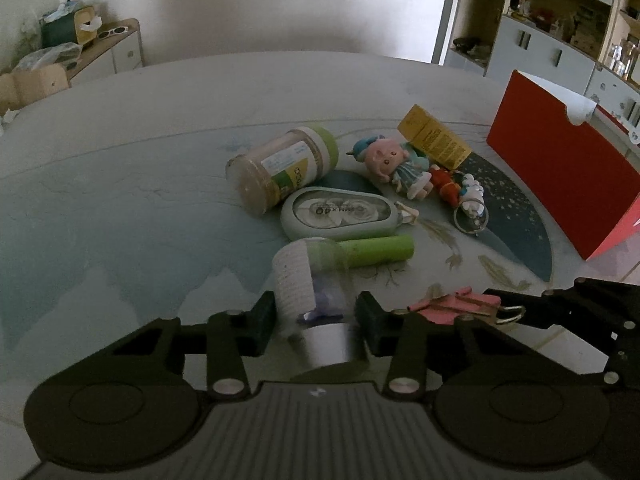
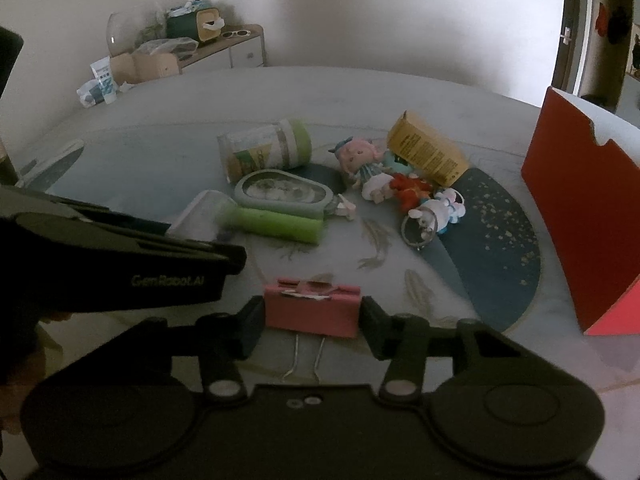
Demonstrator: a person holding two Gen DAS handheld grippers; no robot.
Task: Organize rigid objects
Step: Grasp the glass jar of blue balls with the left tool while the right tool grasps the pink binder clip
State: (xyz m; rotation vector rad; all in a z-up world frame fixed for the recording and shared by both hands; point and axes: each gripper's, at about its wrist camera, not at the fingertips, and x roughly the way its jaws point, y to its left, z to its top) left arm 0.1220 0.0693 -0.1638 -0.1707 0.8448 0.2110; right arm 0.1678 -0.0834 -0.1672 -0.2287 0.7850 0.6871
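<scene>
My left gripper [image 1: 316,316] has its fingers on both sides of the head of a green-handled lint remover [image 1: 312,276]; whether the pads touch it I cannot tell. My right gripper [image 2: 313,322] has its fingers at both ends of a pink binder clip [image 2: 312,309]. On the table lie a green-capped jar [image 1: 280,168], a mint oval case [image 1: 340,218], a pink-haired doll [image 1: 394,164], a red figure [image 1: 444,184], a white keyring figure [image 1: 474,204] and a yellow box [image 1: 434,138].
A red open box [image 1: 560,176] stands on the table's right side; it also shows in the right wrist view [image 2: 580,200]. A side cabinet with clutter [image 2: 208,48] stands by the far wall. Shelves [image 1: 560,20] are at the back right.
</scene>
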